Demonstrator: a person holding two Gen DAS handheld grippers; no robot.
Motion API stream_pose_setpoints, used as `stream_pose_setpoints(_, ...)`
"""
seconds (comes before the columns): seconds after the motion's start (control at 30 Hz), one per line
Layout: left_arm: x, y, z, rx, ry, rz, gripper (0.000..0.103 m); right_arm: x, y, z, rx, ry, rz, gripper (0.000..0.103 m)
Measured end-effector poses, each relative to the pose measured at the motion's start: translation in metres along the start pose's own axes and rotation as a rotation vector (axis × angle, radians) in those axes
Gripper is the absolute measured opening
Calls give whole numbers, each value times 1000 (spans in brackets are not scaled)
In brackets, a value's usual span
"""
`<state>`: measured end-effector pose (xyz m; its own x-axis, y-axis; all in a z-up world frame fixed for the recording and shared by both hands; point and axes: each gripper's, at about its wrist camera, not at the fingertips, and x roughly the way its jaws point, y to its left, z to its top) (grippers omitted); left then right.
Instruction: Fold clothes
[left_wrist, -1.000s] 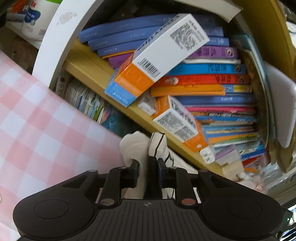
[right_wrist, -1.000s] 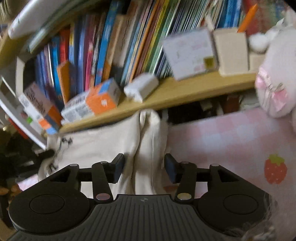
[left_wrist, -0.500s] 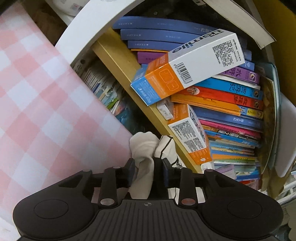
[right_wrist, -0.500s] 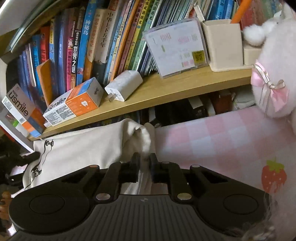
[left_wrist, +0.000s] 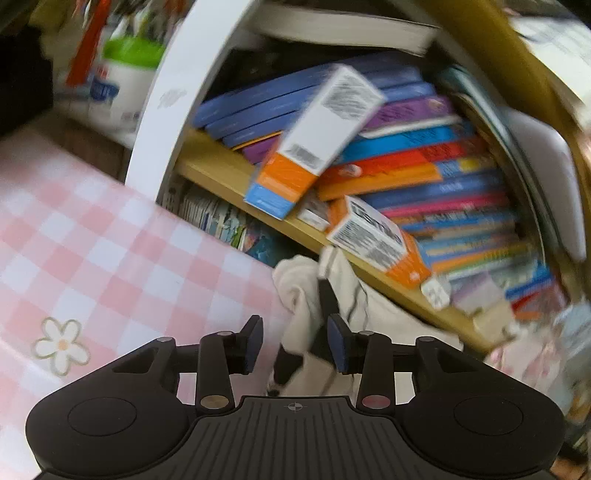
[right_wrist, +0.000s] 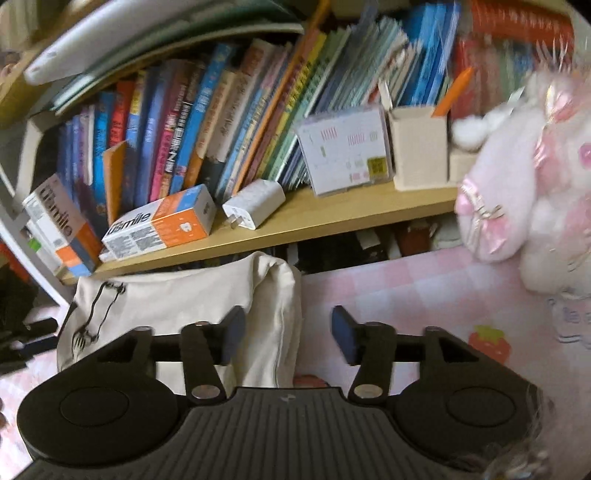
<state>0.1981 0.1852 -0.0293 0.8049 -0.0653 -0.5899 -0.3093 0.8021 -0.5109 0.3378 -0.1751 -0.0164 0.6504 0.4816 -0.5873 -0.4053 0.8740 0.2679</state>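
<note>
Both sets of jaws have just been opening. Left gripper (left_wrist: 295, 345) and right gripper (right_wrist: 288, 334) stand parted, cream garment (right_wrist: 177, 306) between the pads, not pinched. The garment lies bunched on the pink check cloth (right_wrist: 399, 291), just below the wooden shelf (right_wrist: 332, 218). Risk: the released fold may slump open, since the fabric stands in a ridge. A finger could snag the cloth on retreat. Left view is blurred; the garment's near part is hidden behind the gripper bodies.

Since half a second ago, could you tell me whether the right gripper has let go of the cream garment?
Yes. The right gripper has just been opening; the cream garment lies loose between its jaws, below the wooden shelf.
</note>
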Motion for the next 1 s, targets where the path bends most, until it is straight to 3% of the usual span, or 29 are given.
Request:
stream_pose_setpoints(0.17,-23,-21,-25,104,8,58,52,-29,12,-20,-55,-35,-43,73)
stream_pose_setpoints(0.23,-33,-29,-37,147,2,93,70,-41,16,-28,-67,-44,-55,79)
stream_pose_setpoints(0.33,-48,-39,-53,204,-14,141,83,-59,26,-41,-95,-48,-80,84)
stream_pose_setpoints(0.57,-79,-55,-83,287,-23,193,89,-95,50,-77,-152,-53,-110,95)
stream_pose_setpoints(0.8,-100,-64,-104,369,-27,225,95,-119,69,-109,-173,-44,-102,98)
stream_pose_setpoints(1.0,-108,-63,-110,359,-23,239,101,-129,77,-123,-180,-42,-101,100)
